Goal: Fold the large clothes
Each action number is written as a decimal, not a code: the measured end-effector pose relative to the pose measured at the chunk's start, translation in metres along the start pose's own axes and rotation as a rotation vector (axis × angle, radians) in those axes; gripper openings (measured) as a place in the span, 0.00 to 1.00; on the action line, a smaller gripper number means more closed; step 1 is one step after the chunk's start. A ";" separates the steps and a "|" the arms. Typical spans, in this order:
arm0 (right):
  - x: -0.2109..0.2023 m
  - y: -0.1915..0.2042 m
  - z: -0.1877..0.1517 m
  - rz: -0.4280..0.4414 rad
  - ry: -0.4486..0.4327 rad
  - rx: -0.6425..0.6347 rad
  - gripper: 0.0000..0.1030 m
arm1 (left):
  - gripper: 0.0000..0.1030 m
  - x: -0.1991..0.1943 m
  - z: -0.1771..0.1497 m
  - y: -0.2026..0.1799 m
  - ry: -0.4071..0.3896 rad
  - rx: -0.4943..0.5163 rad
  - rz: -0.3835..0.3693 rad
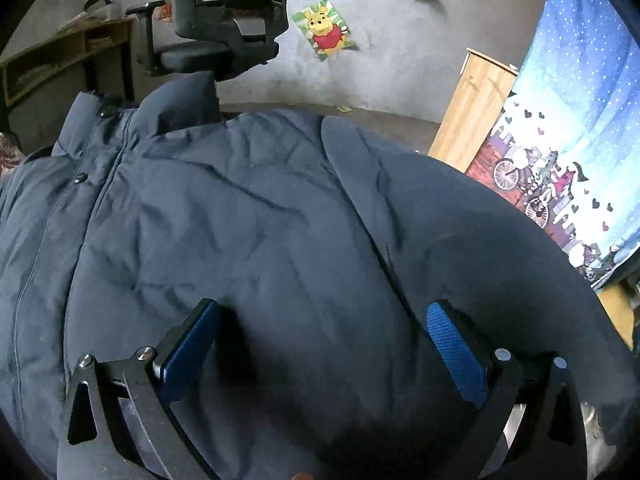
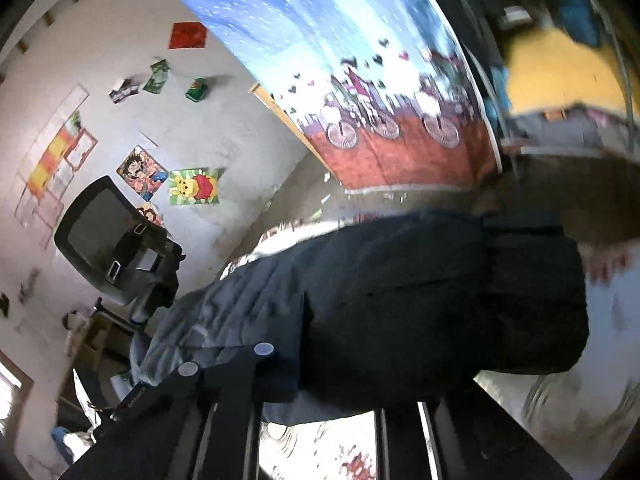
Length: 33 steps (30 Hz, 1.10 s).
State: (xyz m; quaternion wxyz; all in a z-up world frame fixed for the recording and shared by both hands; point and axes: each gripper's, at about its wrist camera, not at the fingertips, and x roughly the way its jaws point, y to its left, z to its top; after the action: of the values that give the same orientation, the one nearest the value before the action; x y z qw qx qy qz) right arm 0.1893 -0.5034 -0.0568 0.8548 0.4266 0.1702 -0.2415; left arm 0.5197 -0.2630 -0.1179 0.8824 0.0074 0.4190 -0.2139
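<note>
A large dark navy padded jacket [image 1: 256, 216] lies spread out, zipper and snap buttons at the left, collar at the far end. My left gripper [image 1: 320, 320] hovers just over its front panel, fingers [image 1: 456, 352] wide apart with nothing between them. In the right wrist view the jacket [image 2: 400, 304] is lifted as a dark bunched fold. My right gripper [image 2: 320, 392] is pressed into that fold at the bottom edge; its fingertips are hidden by the fabric, and it appears shut on the jacket's edge.
A black office chair [image 1: 224, 24] stands behind the collar. A wooden cabinet [image 1: 472, 108] and a blue printed curtain [image 1: 572, 128] are at the right. A wooden desk [image 1: 68, 60] is at the far left. A patterned white sheet [image 2: 320, 448] lies under the jacket.
</note>
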 end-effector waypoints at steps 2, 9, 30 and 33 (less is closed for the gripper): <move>-0.001 0.006 0.013 -0.009 -0.016 -0.063 0.10 | 0.98 0.005 0.001 -0.001 0.006 0.008 0.007; -0.023 0.079 0.048 0.037 -0.141 -0.337 0.10 | 0.98 -0.026 0.005 0.015 0.003 -0.067 -0.067; -0.069 0.326 -0.138 0.453 -0.050 -0.850 0.10 | 0.98 -0.251 -0.043 0.195 -0.116 -0.195 0.051; -0.062 0.344 -0.172 0.448 0.006 -0.934 0.10 | 0.98 -0.266 -0.057 0.221 -0.109 -0.228 0.060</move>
State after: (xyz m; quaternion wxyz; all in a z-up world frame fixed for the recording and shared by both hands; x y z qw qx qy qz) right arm 0.3161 -0.1681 0.0970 0.9843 0.0264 0.1669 0.0506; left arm 0.4143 0.0474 0.0066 0.9050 -0.0921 0.3916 -0.1384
